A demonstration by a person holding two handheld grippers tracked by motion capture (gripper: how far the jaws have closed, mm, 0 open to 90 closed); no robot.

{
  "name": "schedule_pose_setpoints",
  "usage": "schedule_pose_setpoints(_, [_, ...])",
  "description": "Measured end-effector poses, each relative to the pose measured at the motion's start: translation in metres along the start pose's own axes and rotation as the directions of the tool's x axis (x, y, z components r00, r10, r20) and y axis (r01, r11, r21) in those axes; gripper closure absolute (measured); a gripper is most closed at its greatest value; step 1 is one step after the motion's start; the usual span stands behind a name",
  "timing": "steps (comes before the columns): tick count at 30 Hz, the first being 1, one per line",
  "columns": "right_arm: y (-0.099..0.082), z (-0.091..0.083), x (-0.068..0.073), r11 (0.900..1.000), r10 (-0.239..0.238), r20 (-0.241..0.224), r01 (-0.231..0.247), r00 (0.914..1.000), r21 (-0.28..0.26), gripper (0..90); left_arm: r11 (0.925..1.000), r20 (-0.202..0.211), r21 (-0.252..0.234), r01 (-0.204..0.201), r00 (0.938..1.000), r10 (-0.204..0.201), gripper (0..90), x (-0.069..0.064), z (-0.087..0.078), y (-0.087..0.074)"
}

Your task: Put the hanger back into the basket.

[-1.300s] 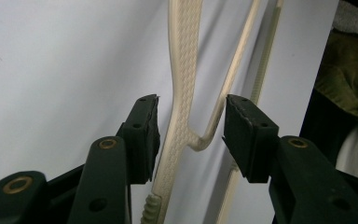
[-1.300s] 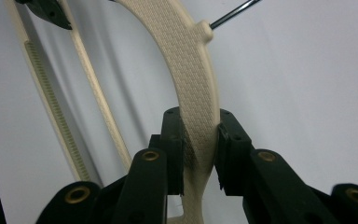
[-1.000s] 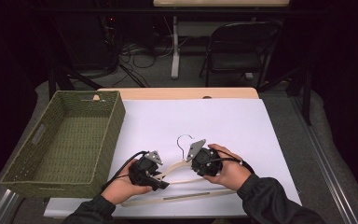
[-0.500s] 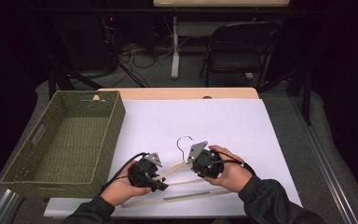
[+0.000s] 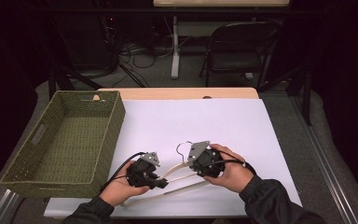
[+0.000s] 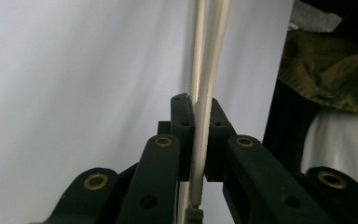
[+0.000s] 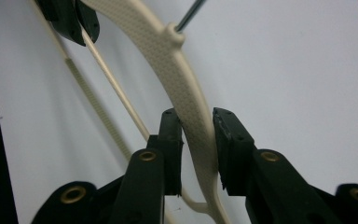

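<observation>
Dark room. Folding chair (image 5: 242, 49) beyond table's far edge, cables (image 5: 137, 51) on grey floor (image 5: 191, 77), white table leg (image 5: 175, 46) between.

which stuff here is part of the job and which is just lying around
In the job: cream hanger; left gripper, shut on the hanger; right gripper, jaws just opening, hanger arm between them.
Lying about: green woven basket; folding chair; floor cables.

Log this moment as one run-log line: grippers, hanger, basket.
left gripper: just closed, shut on hanger | right gripper: just opened, jaws loose around hanger arm | hanger: on white sheet | basket: left of sheet
</observation>
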State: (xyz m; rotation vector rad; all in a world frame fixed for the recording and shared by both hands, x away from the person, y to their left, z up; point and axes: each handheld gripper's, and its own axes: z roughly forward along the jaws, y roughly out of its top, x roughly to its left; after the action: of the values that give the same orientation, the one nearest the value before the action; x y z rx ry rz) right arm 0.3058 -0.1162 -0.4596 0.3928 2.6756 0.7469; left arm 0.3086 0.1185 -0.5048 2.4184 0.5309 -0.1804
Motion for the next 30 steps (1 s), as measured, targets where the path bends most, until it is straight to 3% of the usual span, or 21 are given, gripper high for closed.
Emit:
schedule_pose_setpoints(2, [0.0,0.0,-0.001,0.9999,0.007,-0.001,-0.007,1.0,-0.008,63.5,0.9999,-0.01,-0.008,-0.008,0.9999,0.008,86.7,0.0,0.0,0.0])
schedule_pose_setpoints(3, [0.0,0.0,-0.002,0.9999,0.007,-0.002,-0.007,1.0,-0.01,59.7,0.9999,-0.038,-0.009,-0.009,0.9992,0.008,86.8,0.0,-0.001,0.001])
schedule_pose_setpoints(8, [0.0,0.001,-0.003,0.9996,-0.013,0.029,0.014,0.9995,-0.026,49.3,0.9993,-0.003,-0.036,0.004,1.0,-0.005,87.0,0.003,-0.003,0.0])
schedule_pose_setpoints(11, [-0.001,0.0,-0.008,0.9992,0.003,0.04,-0.001,0.9992,-0.039,47.8,0.9992,-0.024,-0.038,0.008,0.9997,-0.009,87.1,0.003,-0.005,-0.001])
schedule_pose_setpoints(17, [-0.006,-0.012,-0.013,0.9961,0.054,0.034,-0.052,0.998,-0.072,46.9,0.9968,-0.007,-0.075,0.029,0.9996,-0.029,87.1,0.002,-0.012,-0.004])
schedule_pose_setpoints(18, [-0.007,-0.013,-0.014,0.9957,0.058,0.032,-0.055,0.9978,-0.074,46.9,0.9969,-0.028,-0.073,0.031,0.9991,-0.033,87.1,0.001,-0.015,-0.005])
schedule_pose_setpoints(24, [-0.018,-0.032,-0.02,0.9936,0.087,0.059,-0.082,0.9945,-0.078,46.4,0.9929,-0.06,-0.097,0.068,0.9954,-0.074,87.2,0.0,-0.029,-0.016])
schedule_pose_setpoints(30, [-0.037,-0.047,-0.031,0.9867,0.145,0.086,-0.138,0.9857,-0.087,46.4,0.9816,-0.067,-0.161,0.102,0.9912,-0.114,87.1,-0.006,-0.046,-0.026])
